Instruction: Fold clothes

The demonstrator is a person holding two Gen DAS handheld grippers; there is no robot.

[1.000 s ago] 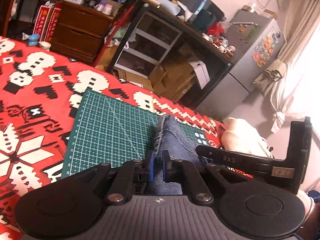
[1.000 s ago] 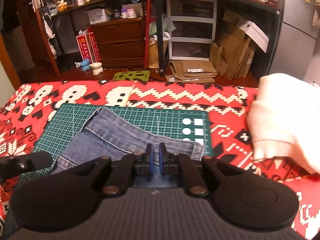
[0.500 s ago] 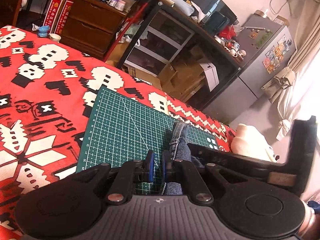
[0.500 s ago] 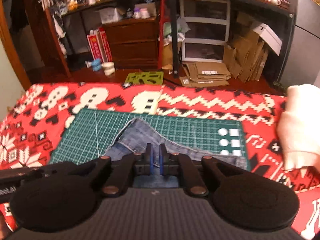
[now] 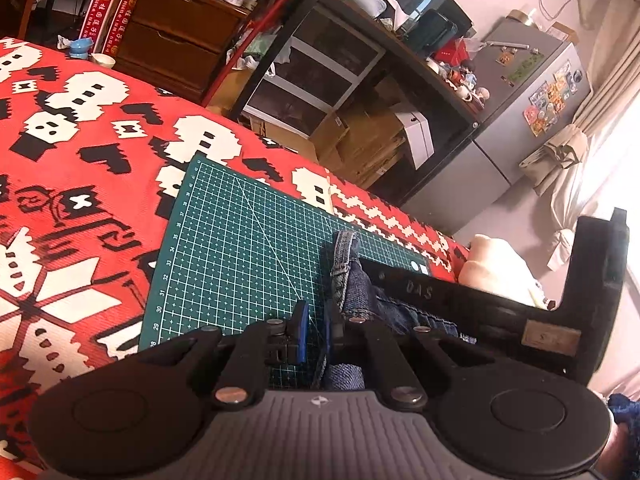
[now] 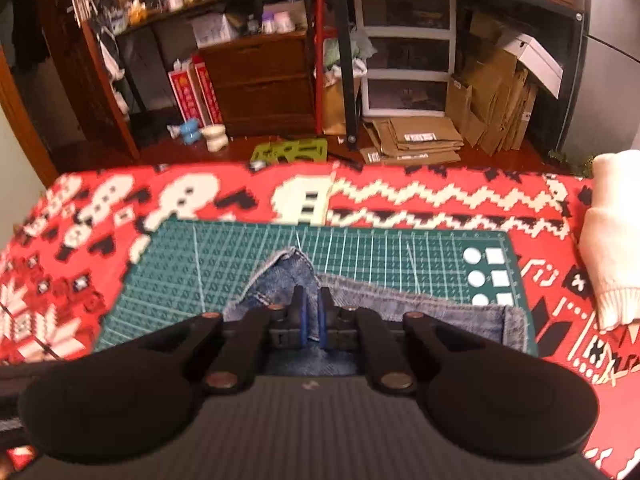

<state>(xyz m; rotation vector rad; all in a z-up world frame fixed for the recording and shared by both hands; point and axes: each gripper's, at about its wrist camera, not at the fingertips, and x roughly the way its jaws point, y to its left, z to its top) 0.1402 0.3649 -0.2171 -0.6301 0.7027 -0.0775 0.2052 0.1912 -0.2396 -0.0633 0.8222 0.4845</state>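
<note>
Blue denim jeans (image 6: 400, 304) lie bunched along the near side of a green cutting mat (image 6: 360, 248). My right gripper (image 6: 313, 320) is shut on a denim fold at the mat's near middle. In the left wrist view the jeans (image 5: 352, 284) rise in a narrow ridge just right of my left gripper (image 5: 316, 336), which is shut on the denim edge, with the mat (image 5: 240, 248) showing past its fingers. The right tool's black frame (image 5: 480, 308) crosses over the denim close beside it.
A red, white and black patterned cloth (image 6: 440, 200) covers the table under the mat. A white knitted garment (image 6: 612, 248) lies at the right edge and shows in the left wrist view (image 5: 496, 264). Shelves, drawers and cardboard stand beyond the far edge.
Both grippers have drawn the denim back toward the near edge. Far less of it covers the mat now, and its far edge has bunched into a narrower fold.
</note>
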